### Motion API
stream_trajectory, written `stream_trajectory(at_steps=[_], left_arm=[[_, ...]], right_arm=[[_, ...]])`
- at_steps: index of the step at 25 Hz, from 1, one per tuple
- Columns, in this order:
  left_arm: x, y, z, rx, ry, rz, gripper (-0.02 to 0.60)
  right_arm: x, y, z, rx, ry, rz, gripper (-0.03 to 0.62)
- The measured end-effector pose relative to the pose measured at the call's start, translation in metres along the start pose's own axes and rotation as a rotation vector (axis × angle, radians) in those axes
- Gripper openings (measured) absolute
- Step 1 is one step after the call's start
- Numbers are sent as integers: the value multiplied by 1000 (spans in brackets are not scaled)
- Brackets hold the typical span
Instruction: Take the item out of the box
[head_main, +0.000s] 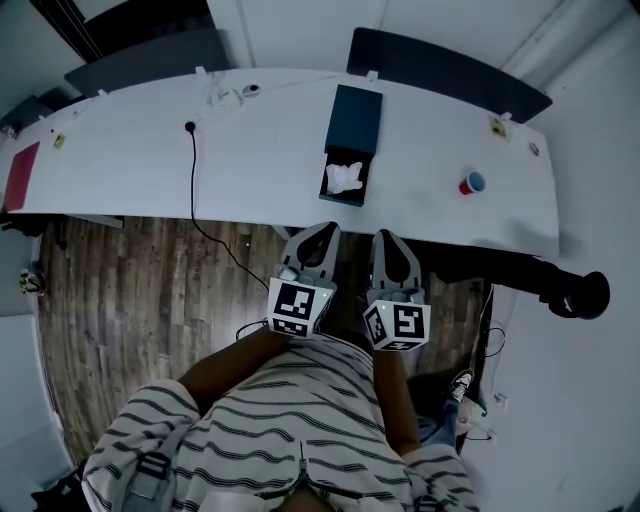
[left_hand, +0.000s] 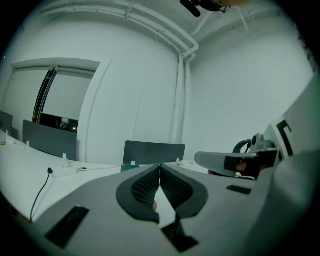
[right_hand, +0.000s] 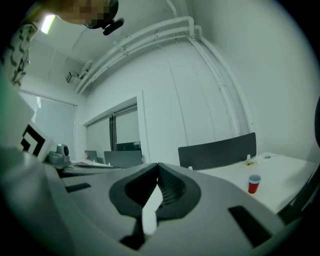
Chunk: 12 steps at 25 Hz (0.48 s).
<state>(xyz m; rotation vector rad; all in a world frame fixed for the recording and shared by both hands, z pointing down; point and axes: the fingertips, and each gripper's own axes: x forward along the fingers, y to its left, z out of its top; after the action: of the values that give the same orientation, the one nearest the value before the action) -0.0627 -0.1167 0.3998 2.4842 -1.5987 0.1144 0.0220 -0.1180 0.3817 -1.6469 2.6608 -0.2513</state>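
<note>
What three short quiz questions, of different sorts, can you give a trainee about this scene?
1. True or false: the crumpled white item already lies on the long white table, outside the dark blue rectangular box.
2. In the head view, the small red plastic cup stands: A) left of the box; B) right of the box; C) inside the box.
3. Fill in: the jaws of the left gripper and of the right gripper are both ____.
Key: 1 false, it lies in the open box; 2 B; 3 shut.

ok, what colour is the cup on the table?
The cup is red; it shows best in the right gripper view.
</note>
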Motion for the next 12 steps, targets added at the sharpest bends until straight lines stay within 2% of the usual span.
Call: stream_trajectory(at_steps=[6, 12], left_arm=[[22, 4, -2, -11, 16, 3, 25], [46, 9, -10, -29, 48, 55, 25]], right_arm=[[23, -19, 8, -11, -6, -10, 17], [41, -35, 0, -17, 31, 29, 17]])
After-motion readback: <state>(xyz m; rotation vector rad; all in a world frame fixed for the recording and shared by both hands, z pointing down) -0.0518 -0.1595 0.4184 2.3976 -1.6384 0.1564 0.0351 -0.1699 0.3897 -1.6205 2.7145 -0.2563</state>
